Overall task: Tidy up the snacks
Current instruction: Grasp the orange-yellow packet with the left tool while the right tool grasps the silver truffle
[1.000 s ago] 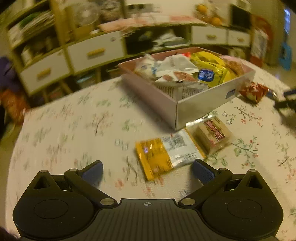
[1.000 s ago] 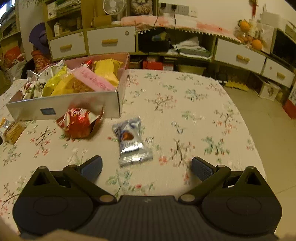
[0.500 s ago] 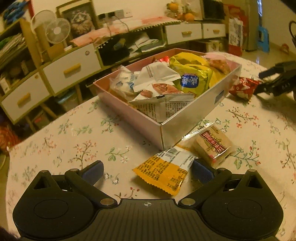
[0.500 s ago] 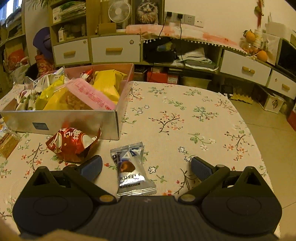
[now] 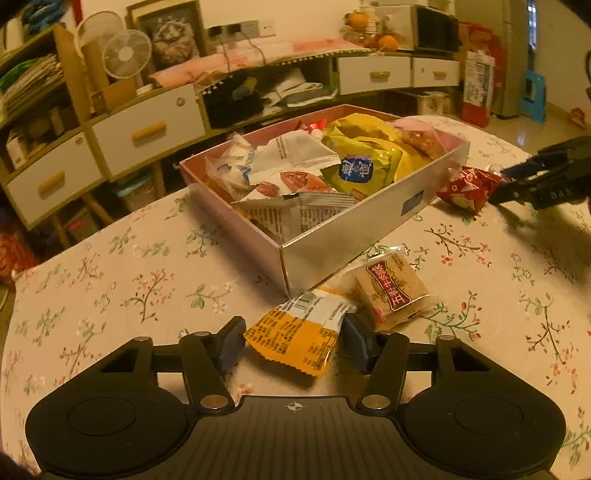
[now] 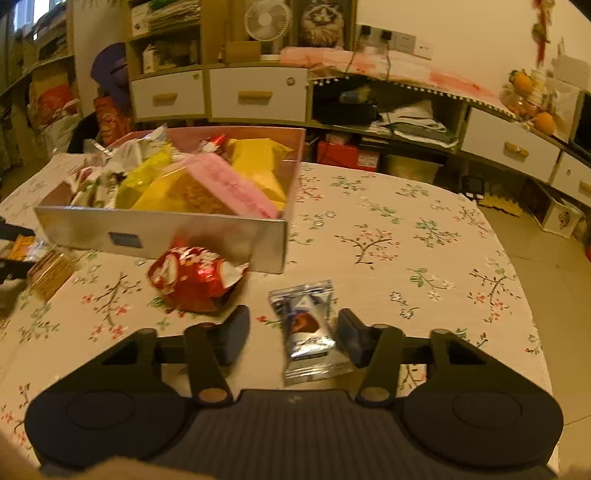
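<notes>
So I'm mid-pickup on two snacks at once. My left gripper (image 5: 293,341) is closing around the flat yellow-and-white foil snack packet (image 5: 300,332); the packet sits between the pads, which look right at its edges, but I wouldn't call it pinched yet. My right gripper (image 6: 291,334) is closing too, with the small silver foil chocolate pouch (image 6: 308,332) between its pads: the right pad is about at the wrapper, the left one is clearly apart from it.

Next move, I reckon: finish both squeezes, lift, and carry them to the open pink-lined cardboard box (image 5: 354,236) at 12 o'clock from the left gripper and 11 o'clock from the right. It's already heaped, so I'd aim for a gap.

Still loose: a tan square cake in clear wrap (image 5: 391,291) at 1 o'clock from the yellow packet, and a crumpled red foil bag (image 6: 194,277) against the box wall.

The worktop (image 6: 406,236) wears a cream floral cloth. Behind it, white drawers, cluttered shelves, a small fan (image 6: 267,18).
</notes>
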A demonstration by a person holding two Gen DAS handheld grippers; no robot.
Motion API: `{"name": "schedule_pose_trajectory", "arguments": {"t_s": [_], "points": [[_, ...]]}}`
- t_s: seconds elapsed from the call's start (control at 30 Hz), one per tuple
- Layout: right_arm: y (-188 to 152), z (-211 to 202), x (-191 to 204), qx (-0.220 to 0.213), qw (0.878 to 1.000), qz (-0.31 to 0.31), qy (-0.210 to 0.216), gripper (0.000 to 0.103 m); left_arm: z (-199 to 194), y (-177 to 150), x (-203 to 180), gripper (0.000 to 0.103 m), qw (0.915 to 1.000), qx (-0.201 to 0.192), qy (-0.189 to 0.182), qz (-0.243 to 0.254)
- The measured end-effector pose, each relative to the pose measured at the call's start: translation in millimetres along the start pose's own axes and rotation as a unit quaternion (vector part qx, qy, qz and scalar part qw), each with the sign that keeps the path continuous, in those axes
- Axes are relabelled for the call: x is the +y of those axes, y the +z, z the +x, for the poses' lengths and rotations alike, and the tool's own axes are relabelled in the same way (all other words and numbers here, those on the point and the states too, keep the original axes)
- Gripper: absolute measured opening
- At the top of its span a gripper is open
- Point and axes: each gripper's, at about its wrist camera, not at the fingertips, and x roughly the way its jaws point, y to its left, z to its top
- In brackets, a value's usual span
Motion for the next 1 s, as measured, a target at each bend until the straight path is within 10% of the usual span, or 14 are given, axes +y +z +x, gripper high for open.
{"name": "schedule_pose_trajectory", "arguments": {"t_s": [0.47, 0.67, 1.0], "points": [[-4, -15, 11, 0.022, 0.999, -0.036, 0.026, 0.025, -18, -8, -15, 0.048, 0.9962, 0.036, 0.017, -0.078], [-4, -16, 14, 0.033, 0.999, -0.025, 0.032, 0.030, -18, -16, -8, 0.080, 0.9941, 0.031, 0.026, -0.100], [-3, -15, 24, 0.035, 0.999, -0.021, 0.034, 0.032, -11, -12, -6, 0.080, 0.9913, 0.034, 0.034, -0.122]]}}
